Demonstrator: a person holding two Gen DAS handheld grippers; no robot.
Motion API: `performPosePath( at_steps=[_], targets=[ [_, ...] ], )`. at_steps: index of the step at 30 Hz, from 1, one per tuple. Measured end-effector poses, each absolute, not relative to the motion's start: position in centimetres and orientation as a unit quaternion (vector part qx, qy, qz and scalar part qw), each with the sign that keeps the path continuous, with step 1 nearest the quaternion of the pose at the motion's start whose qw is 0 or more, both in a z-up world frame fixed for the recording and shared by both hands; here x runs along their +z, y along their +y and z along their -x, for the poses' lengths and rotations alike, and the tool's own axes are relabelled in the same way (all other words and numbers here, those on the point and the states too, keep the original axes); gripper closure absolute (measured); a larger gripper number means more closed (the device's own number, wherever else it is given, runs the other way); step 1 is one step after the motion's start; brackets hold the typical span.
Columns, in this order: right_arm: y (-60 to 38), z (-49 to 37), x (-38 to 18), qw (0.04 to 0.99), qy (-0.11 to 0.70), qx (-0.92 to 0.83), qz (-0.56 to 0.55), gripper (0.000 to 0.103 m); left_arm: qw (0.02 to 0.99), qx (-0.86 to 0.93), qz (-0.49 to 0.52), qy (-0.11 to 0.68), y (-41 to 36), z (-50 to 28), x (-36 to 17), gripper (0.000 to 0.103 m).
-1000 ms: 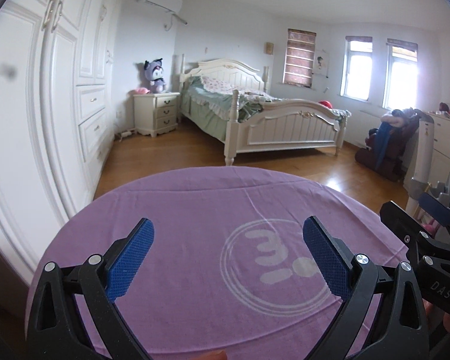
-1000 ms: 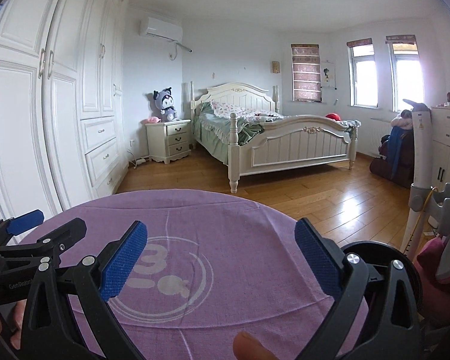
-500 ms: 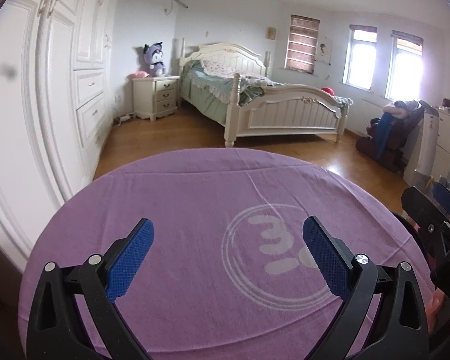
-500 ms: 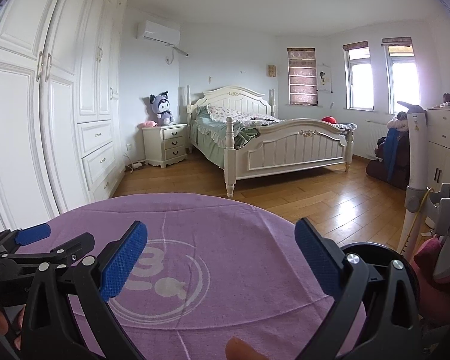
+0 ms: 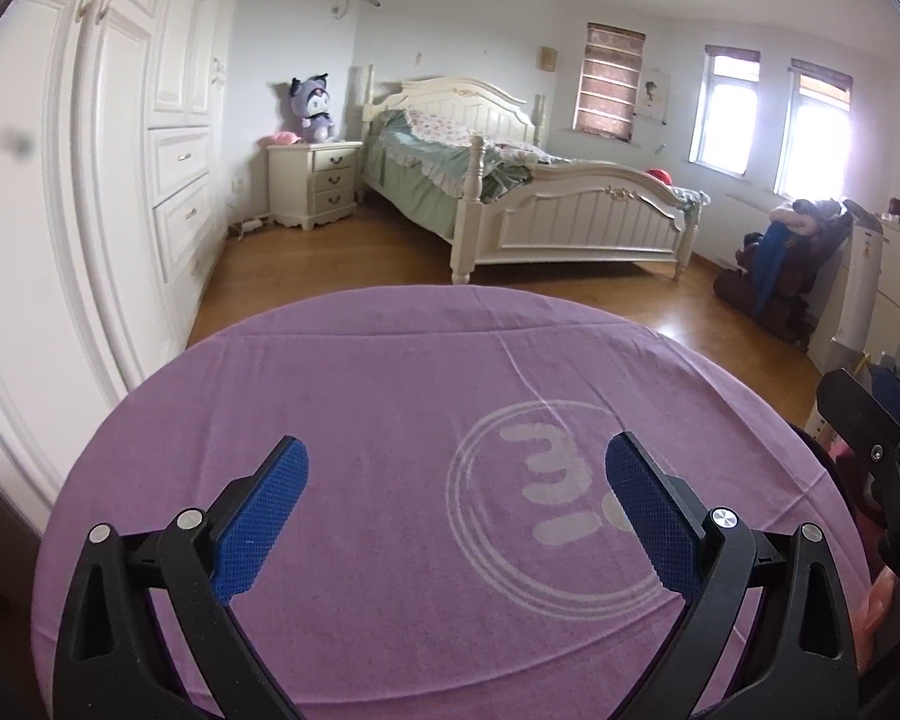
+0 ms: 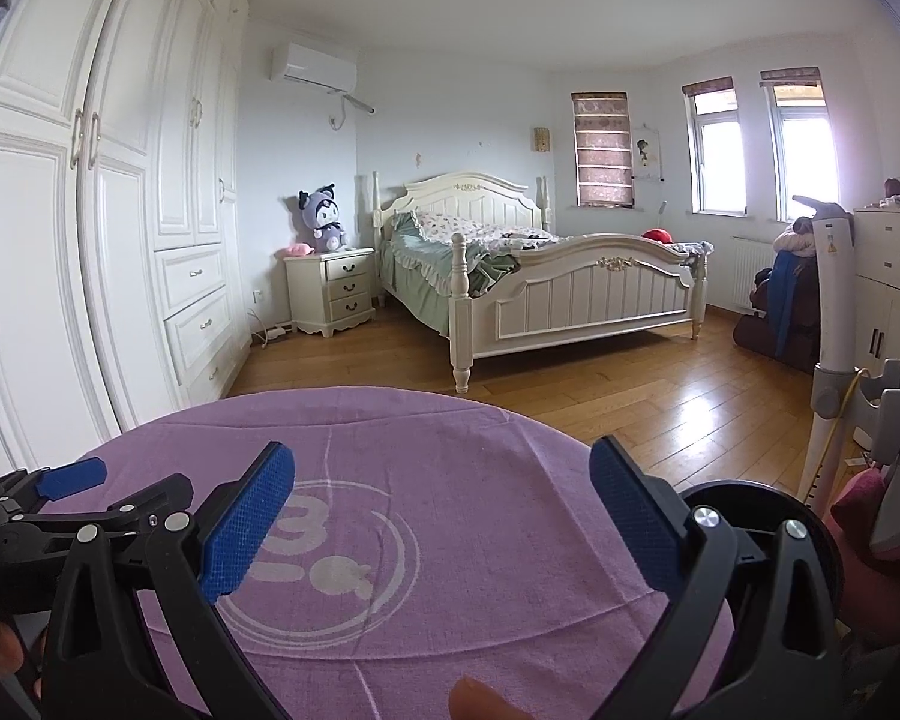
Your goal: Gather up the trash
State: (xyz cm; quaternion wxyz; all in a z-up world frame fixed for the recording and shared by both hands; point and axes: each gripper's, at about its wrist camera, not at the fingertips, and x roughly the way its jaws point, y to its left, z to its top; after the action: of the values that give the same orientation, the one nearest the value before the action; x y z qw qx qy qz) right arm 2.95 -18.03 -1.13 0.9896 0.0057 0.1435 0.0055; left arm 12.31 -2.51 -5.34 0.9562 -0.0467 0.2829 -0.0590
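No trash shows in either view. My left gripper (image 5: 456, 456) is open and empty, held over a round table with a purple cloth (image 5: 360, 396) that bears a white circular logo (image 5: 546, 498). My right gripper (image 6: 444, 462) is open and empty over the same cloth (image 6: 450, 456), to the right of the left one. The left gripper shows at the left edge of the right wrist view (image 6: 72, 477). The right gripper shows at the right edge of the left wrist view (image 5: 870, 420).
A white wardrobe (image 6: 90, 240) runs along the left wall. A bed (image 6: 546, 282) and a nightstand (image 6: 333, 291) stand across the wooden floor (image 6: 630, 384). A dark round bin (image 6: 744, 495) sits by the table's right edge. A white stand (image 6: 831, 330) and dresser (image 6: 888, 264) are at the right.
Both cameras have tilted or shifted a little: the left view now shows more of the table top, the right view more of the ceiling. Both grippers stay open.
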Motion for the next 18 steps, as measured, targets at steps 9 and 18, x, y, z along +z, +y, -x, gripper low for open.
performPosePath(
  at_steps=[9, 18],
  targets=[
    [-17.97, -3.02, -1.06, 0.99, 0.144, 0.005, -0.004, 0.005, 0.956, -0.058, 0.046, 0.283, -2.81, -12.16, -5.33, 0.005],
    [-17.99, -3.16, -1.05, 0.989, 0.144, 0.006, -0.006, 0.005, 0.956, -0.056, 0.045, 0.286, -2.87, -12.26, -5.55, 0.005]
  ],
)
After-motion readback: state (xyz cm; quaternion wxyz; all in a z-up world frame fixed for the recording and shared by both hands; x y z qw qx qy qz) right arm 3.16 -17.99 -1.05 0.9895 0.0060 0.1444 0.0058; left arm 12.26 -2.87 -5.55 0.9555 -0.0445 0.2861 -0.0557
